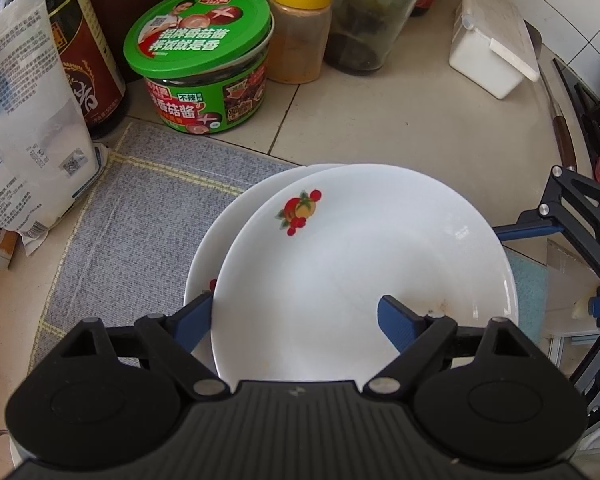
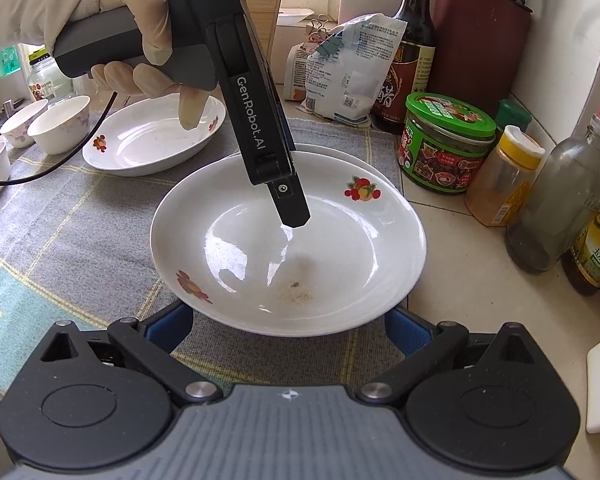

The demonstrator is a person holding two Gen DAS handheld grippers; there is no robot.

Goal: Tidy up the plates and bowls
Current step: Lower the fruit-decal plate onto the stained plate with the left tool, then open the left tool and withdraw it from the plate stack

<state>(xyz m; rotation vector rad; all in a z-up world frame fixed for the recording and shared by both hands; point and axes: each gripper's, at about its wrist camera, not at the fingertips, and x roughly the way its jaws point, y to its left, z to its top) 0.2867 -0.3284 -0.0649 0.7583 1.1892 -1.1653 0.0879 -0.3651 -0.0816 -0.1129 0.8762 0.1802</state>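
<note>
Your gloved left hand [image 2: 112, 36] is wrapping the handle and tipping the left gripper [image 1: 296, 320] steeply down over the top plate [image 2: 288, 240]. Its blue fingers [image 1: 398, 326] are standing apart, one out past the plate's rim, the other over the plate's inside, so the rim is running between them with nothing clamped. From the right wrist view, the tip is hanging just over the plate's well; whether it is touching, I cannot tell.

That top plate is sitting on a second plate [image 1: 220, 240], slightly offset, both on the grey mat [image 1: 140, 208] near the bench's back edge, just beside the green-lidded jar [image 2: 448, 144].

Your right gripper [image 2: 288, 328] is facing the same stack from the other side, its fingers spread wide on either side of the near rim, low against the mat, holding nothing.

Further along the mat, a third plate [image 2: 148, 148] is lying apart, with small bowls [image 2: 60, 124] beyond it.
</note>
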